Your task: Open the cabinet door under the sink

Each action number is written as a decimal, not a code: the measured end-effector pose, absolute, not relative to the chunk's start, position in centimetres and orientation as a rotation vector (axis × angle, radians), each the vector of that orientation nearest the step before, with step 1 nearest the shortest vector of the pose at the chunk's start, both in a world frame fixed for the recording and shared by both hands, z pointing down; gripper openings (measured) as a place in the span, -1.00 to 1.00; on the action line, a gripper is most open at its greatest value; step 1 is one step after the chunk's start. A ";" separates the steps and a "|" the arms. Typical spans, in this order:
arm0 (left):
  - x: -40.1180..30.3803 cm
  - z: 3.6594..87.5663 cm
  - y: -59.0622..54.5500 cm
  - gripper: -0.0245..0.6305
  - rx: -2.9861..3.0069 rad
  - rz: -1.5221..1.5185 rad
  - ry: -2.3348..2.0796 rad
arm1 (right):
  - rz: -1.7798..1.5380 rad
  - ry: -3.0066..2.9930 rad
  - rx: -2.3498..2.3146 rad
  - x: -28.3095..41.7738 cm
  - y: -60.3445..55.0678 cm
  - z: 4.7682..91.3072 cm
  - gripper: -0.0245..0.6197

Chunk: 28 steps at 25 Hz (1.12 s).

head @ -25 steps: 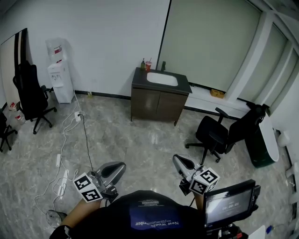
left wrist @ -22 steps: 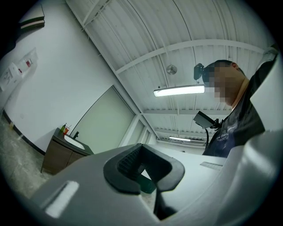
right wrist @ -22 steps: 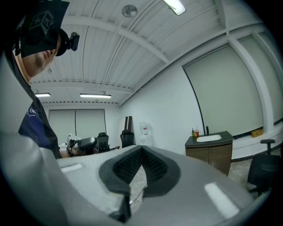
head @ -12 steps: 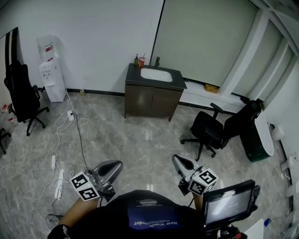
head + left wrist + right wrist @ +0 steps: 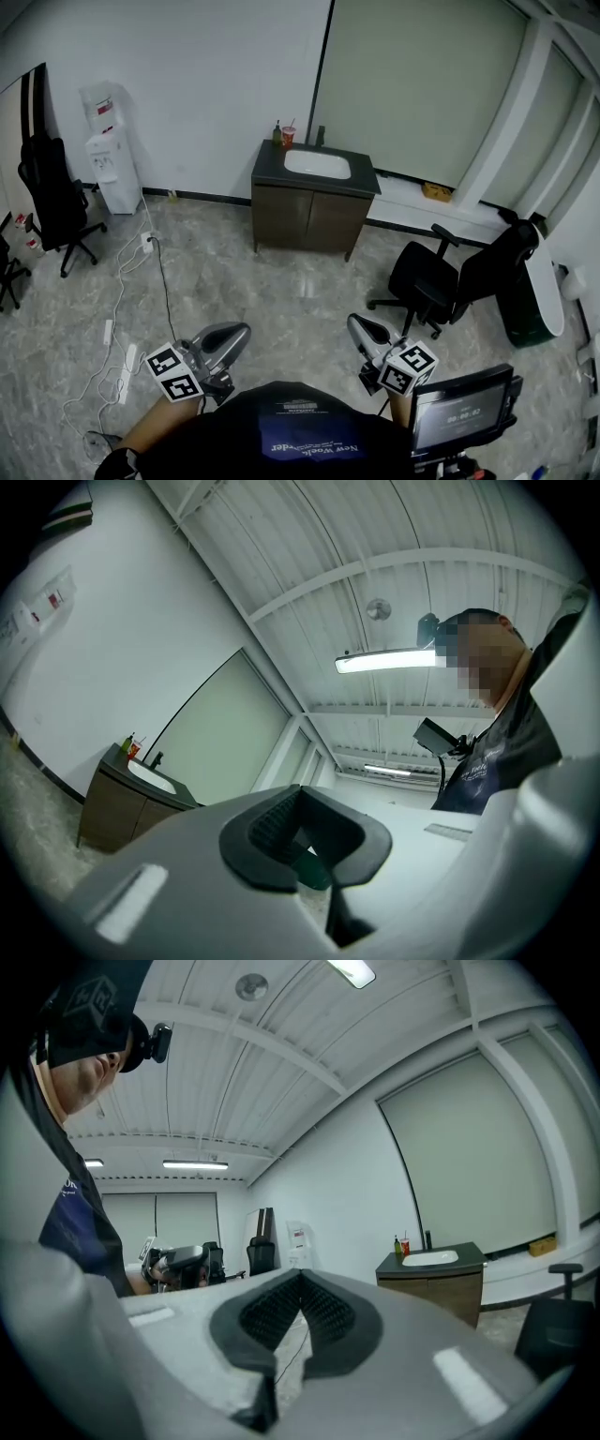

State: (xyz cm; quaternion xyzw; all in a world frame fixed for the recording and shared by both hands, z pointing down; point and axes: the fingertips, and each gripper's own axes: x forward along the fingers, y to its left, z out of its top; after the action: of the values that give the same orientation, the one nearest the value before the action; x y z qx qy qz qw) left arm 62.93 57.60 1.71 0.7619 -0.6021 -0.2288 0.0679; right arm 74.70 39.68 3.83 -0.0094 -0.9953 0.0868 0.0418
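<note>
The dark brown cabinet (image 5: pixel 309 217) stands against the far wall with both doors closed and a white sink (image 5: pixel 317 164) set in its dark top. It also shows small in the left gripper view, where the cabinet (image 5: pixel 114 806) is at lower left, and in the right gripper view, where the cabinet (image 5: pixel 442 1285) is at right. My left gripper (image 5: pixel 228 336) and right gripper (image 5: pixel 364 328) are held close to my body, several steps back from the cabinet. Both are shut with nothing between the jaws, as the left gripper (image 5: pixel 300 792) and right gripper (image 5: pixel 300 1274) show up close.
A black office chair (image 5: pixel 448 274) sits on the floor right of the path to the cabinet. Another chair (image 5: pixel 54 202) and a water dispenser (image 5: pixel 112 159) stand at the left wall. White cables (image 5: pixel 131 281) trail over the marble floor. A bottle and red cup (image 5: pixel 284 134) stand on the counter.
The cabinet looks slightly larger and the view swung left, then back. Both grippers keep their place beside my body and stay shut.
</note>
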 end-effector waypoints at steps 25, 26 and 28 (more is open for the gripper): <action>62.2 2.1 37.1 -0.93 2.340 -0.694 -1.682 | 0.184 -3.022 0.001 74.1 21.9 5.4 -0.92; 61.1 2.1 36.8 -0.93 2.353 -0.704 -1.668 | 0.160 -3.022 0.014 73.1 21.8 5.3 -0.92; 58.5 2.1 36.2 -0.93 2.373 -0.725 -1.636 | 0.126 -3.025 0.058 71.0 21.2 5.0 -0.92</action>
State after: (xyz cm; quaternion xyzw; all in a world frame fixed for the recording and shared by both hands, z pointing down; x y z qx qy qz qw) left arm 58.46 36.18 2.14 0.7956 -0.5484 -0.2432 0.0844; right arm 70.97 21.21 4.97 0.0191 -0.9973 0.0416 0.0568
